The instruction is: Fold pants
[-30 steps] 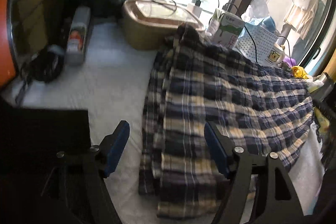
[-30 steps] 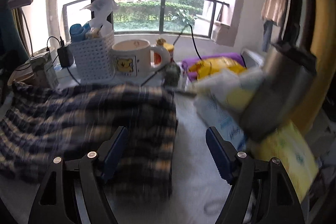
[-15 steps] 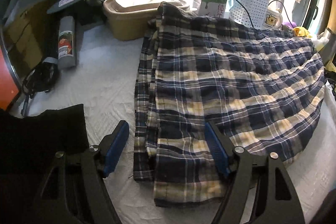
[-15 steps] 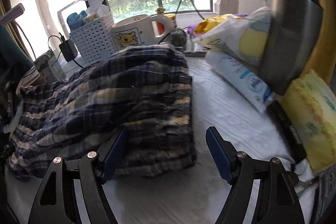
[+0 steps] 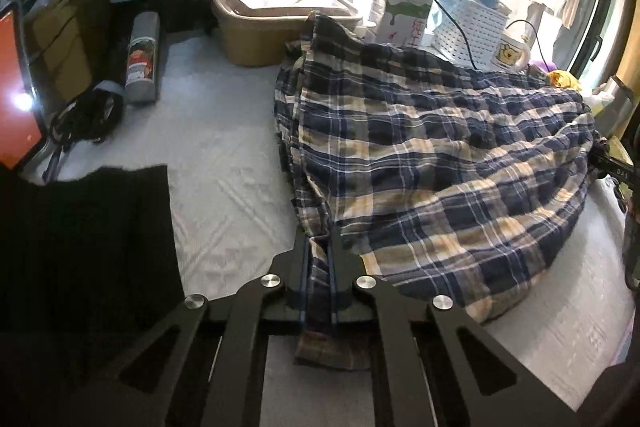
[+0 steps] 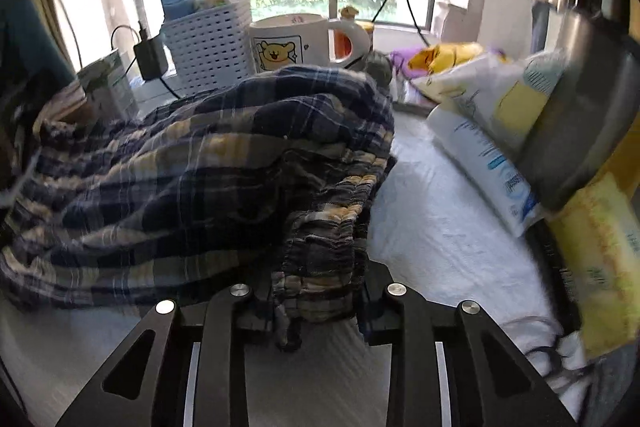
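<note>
Left gripper (image 5: 318, 259) and right gripper (image 6: 316, 291) each clamped on opposite ends of plaid pants (image 5: 440, 163).

Pants (image 5: 432, 163) lie mid-table (image 5: 224, 163), bunched up. Left gripper (image 5: 319, 267) clamps the near-left hem, right gripper (image 6: 316, 291) the waistband end. Behind the pants: lidded tub (image 5: 276, 23), carton (image 5: 404, 15), basket (image 5: 468, 27), mug (image 6: 296, 43). Can (image 5: 142, 57) and cable coil (image 5: 86, 115) sit far left; packets (image 6: 484, 147) right.

One pair of checked pants (image 5: 440, 163). Two grippers: left gripper (image 5: 319, 259), right gripper (image 6: 316, 291). One white basket (image 6: 210, 47). One bear mug (image 6: 292, 43). One tan box (image 5: 276, 23). One milk carton (image 5: 404, 15).
</note>
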{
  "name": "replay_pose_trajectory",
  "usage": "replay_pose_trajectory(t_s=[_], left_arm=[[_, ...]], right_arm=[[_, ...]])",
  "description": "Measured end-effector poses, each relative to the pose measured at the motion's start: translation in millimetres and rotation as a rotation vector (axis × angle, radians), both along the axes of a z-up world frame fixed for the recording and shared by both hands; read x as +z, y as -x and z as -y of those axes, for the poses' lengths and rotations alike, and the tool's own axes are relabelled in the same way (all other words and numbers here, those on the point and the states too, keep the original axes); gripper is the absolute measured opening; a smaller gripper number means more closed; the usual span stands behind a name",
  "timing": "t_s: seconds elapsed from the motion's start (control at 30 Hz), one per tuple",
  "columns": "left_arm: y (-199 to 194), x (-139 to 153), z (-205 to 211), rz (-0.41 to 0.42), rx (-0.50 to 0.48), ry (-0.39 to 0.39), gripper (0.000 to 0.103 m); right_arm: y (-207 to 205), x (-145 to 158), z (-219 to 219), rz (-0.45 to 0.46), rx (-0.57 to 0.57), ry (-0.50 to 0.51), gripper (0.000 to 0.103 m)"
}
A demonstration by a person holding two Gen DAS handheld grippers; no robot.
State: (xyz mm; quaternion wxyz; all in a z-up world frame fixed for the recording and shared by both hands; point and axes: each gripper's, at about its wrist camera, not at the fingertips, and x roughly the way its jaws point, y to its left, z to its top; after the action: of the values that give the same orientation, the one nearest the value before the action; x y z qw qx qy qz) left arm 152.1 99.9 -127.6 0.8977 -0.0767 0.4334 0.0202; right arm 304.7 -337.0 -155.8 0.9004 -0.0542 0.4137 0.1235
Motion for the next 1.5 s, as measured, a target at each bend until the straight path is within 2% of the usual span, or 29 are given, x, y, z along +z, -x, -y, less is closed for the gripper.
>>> replay_pose_trajectory(t_s=[0.13,0.37,0.47,0.53,0.63,0.67,0.7,0.77,0.83,0.93,1.0,1.07,1.1,1.17,1.33,1.4,1.43,1.47,1.5], left_arm=[[11.5,7.0,1.5,-0.001,0.001,0.024,0.006],[32.4,13.1,3.2,-0.013,-0.003,0.019,0.006],[34.2,3.7,2.0,-0.063,0.002,0.008,0.012],[32.0,6.0,-2.6,-0.073,-0.005,0.019,0.014],[32.0,19.4,-15.6,-0.071,0.027,-0.014,0.026],[32.5,24.0,-20.3,-0.061,0.041,-0.023,0.034],[31.0,31.3,-30.0,-0.042,0.072,-0.04,0.035],[23.2,42.7,-41.2,-0.013,0.1,-0.06,0.035],[8.3,52.0,-43.6,0.026,0.078,-0.066,0.035],[-26.0,59.7,-29.9,0.1,-0.041,-0.072,0.041],[-54.1,56.1,-16.6,0.134,-0.121,-0.086,0.043],[-77.6,52.2,-4.3,0.137,-0.146,-0.133,0.043],[-88.0,50.2,1.3,0.138,-0.151,-0.162,0.043],[-106.8,45.7,10.1,0.161,-0.216,-0.161,0.043],[-139.5,11.8,19.6,0.04,-0.317,-0.183,0.044],[-144.9,2.4,21.0,0.022,-0.324,-0.192,0.039],[-142.3,2.9,19.9,0.024,-0.333,-0.187,0.031],[-142.2,2.5,20.9,0.017,-0.346,-0.187,0.005],[-141.5,2.5,22.4,0.013,-0.354,-0.195,0.002]], right_arm=[[18.1,12.4,8.1,0.012,0.005,0.025,0.029],[56.7,38.2,17.8,0.036,0.026,0.076,0.029],[61.7,24.6,22.4,-0.011,0.028,0.062,0.03],[59.3,5.4,25.8,-0.061,0.014,0.05,0.03],[61.9,3.0,33.4,-0.068,-0.003,0.013,0.044],[63.1,8.3,37.9,-0.056,-0.01,0.005,0.052],[64.4,14.3,42.9,-0.041,-0.017,-0.001,0.06],[66.5,30.1,56.8,0.001,-0.035,-0.024,0.065],[66.3,46.8,71.3,0.04,-0.06,-0.051,0.07],[56.7,59.6,80.2,0.078,-0.065,-0.08,0.071],[44.8,63.1,75.9,0.097,-0.049,-0.078,0.071],[30.0,62.6,68.1,0.105,-0.009,-0.108,0.071],[20.3,60.2,63.1,0.098,0.014,-0.125,0.071],[5.0,54.0,56.0,0.069,0.037,-0.116,0.071],[-18.9,44.2,40.2,0.025,0.105,-0.079,0.071],[-27.4,38.4,37.0,-0.004,0.122,-0.092,0.071],[-30.8,34.3,36.8,-0.028,0.128,-0.1,0.068],[-32.9,30.0,35.4,-0.047,0.138,-0.103,0.052],[-33.2,25.9,32.5,-0.06,0.148,-0.091,0.032]])
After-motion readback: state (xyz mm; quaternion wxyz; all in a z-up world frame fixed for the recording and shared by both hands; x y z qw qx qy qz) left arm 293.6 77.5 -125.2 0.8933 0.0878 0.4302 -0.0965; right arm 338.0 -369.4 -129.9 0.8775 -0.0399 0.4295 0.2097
